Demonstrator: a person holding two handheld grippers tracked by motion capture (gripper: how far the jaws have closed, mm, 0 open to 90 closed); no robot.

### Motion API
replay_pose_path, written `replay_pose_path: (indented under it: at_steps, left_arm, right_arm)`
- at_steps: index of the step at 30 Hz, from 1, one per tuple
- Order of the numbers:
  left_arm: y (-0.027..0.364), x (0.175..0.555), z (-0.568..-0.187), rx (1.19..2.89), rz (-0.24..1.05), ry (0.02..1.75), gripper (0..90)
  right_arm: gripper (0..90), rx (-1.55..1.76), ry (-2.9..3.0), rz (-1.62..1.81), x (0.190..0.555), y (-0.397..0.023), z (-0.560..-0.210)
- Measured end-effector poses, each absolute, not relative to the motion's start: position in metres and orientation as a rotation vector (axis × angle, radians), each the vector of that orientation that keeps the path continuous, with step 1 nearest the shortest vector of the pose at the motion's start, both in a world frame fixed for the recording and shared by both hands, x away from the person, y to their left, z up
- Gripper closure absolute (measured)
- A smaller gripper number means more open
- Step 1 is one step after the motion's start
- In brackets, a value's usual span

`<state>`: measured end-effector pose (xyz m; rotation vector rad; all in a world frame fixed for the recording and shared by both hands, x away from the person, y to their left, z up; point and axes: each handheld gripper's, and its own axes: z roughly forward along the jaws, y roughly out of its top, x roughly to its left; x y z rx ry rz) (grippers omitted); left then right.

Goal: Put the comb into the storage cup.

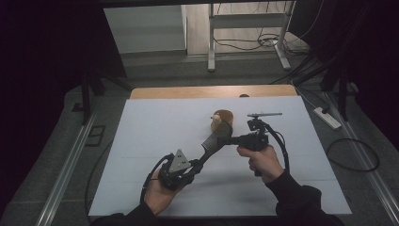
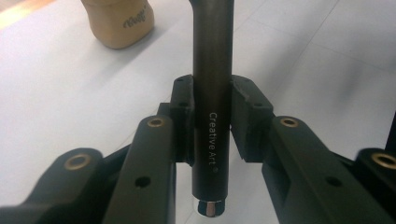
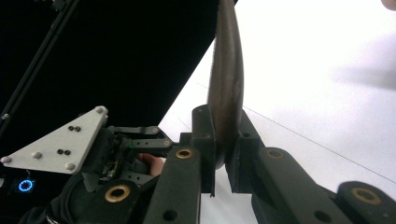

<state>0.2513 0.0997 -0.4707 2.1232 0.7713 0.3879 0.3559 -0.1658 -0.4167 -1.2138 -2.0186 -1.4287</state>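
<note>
A dark brush (image 1: 212, 140) is being held above the tabletop (image 1: 155, 132), its handle clamped by the left hand-held gripper (image 2: 211, 116), its bristle end pinched by the right hand-held gripper (image 3: 223, 140). Next, careful pulling or working of the bristles is probably being called for.

My table (image 1: 155, 141) wears a white sheet, with a strip of bare wood along its far edge. On the sheet stands a tan wooden holder (image 1: 222, 118).
</note>
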Motion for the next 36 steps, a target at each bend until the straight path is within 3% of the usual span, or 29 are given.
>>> replay_pose_path:
  at_steps: [10,20,36]
  left_arm:
    - [0.102,0.254,-0.468,2.109,0.316,0.81,31.1]
    - [0.105,0.256,-0.468,2.14,0.225,0.81,10.4]
    - [0.129,0.254,-0.465,2.107,0.189,0.87,1.8]
  right_arm:
    - [83.8,-1.195,-2.073,-1.463,0.353,-0.166,-0.412]
    - [83.8,-1.143,-2.117,-1.506,0.349,-0.167,-0.408]
    - [83.7,-1.108,-2.252,-1.543,0.346,-0.169,-0.403]
